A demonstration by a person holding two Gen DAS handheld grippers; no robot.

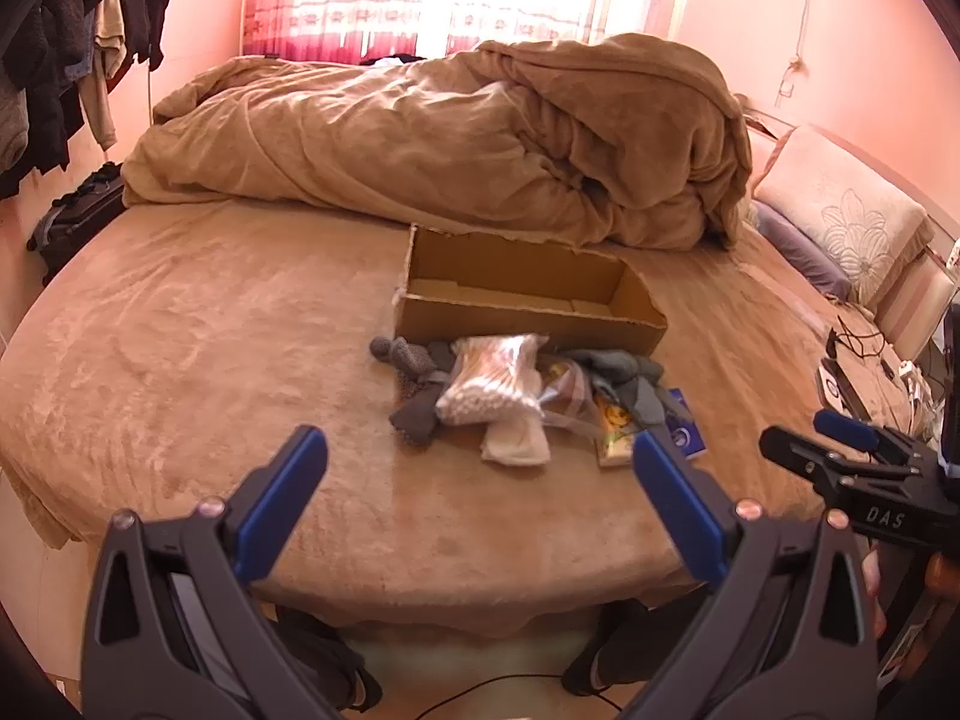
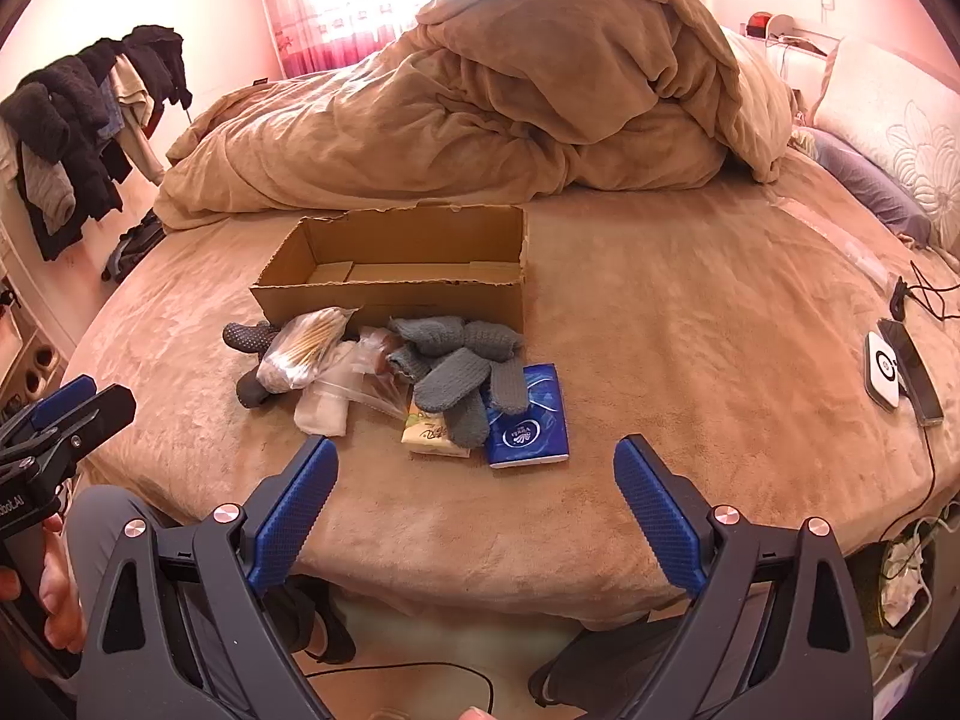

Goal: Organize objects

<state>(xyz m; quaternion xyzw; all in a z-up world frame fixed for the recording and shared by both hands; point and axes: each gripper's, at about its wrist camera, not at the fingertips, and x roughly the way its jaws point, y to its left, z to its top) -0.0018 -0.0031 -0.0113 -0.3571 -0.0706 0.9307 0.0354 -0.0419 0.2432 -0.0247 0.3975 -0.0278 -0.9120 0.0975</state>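
An empty open cardboard box point(image 1: 636, 318) point(image 2: 300, 294) sits on the bed. In front of it lies a small pile: a bag of cotton swabs point(image 1: 489, 387) point(image 2: 303, 351), grey socks point(image 2: 447, 372) point(image 1: 624, 369), dark dotted socks point(image 1: 408, 360) point(image 2: 246, 339), a white cloth point(image 1: 519, 444) point(image 2: 324, 408), a blue tissue pack point(image 2: 528, 420) point(image 1: 684, 429) and a yellow packet point(image 2: 429, 432) point(image 1: 612, 426). My left gripper point(image 1: 480, 468) is open and empty, short of the pile. My right gripper point(image 2: 477, 471) is open and empty, just short of the tissue pack.
A heaped tan duvet point(image 1: 450, 138) point(image 2: 480, 102) lies behind the box. Pillows point(image 1: 840, 216) are at the right. A phone and a white device point(image 2: 894, 369) with cables lie on the right side of the bed. Clothes point(image 1: 72, 60) hang at the left.
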